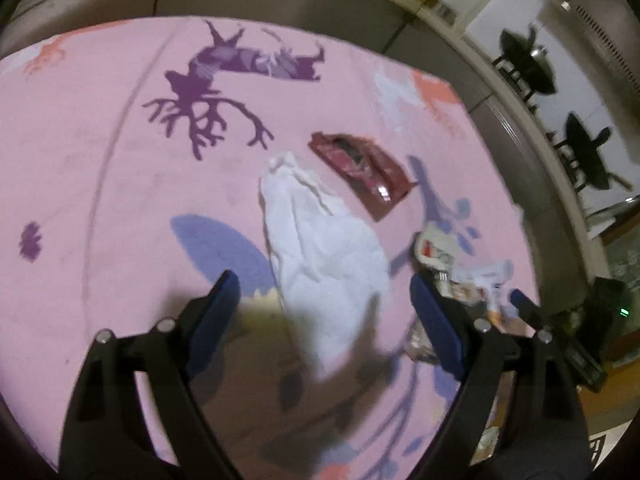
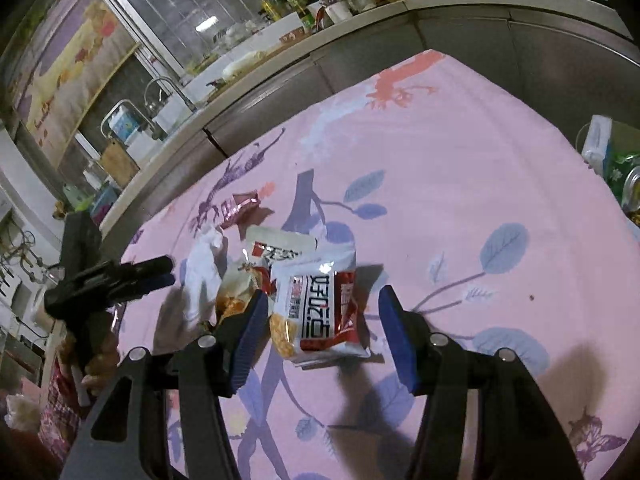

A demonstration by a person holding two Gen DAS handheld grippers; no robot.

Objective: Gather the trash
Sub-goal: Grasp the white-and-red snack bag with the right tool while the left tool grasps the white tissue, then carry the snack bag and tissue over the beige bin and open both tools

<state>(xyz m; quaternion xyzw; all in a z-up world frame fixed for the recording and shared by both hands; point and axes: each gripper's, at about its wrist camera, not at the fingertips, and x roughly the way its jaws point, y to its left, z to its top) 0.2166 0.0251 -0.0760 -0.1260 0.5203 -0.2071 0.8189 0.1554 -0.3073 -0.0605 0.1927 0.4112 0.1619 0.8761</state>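
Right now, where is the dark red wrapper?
In the left wrist view, the dark red wrapper lies on the pink tablecloth, just right of the white tissue.

We hold the right gripper (image 2: 322,330) over the table's pink leaf-print cloth (image 2: 460,152), its blue pads spread wide with a red-and-white snack packet (image 2: 320,316) lying between them, neither pad touching it. Behind it lies a second white packet (image 2: 276,250), beside it a crumpled white tissue (image 2: 204,264), farther back a dark red wrapper (image 2: 240,208). The left gripper (image 2: 158,274) hangs near the table's left edge.
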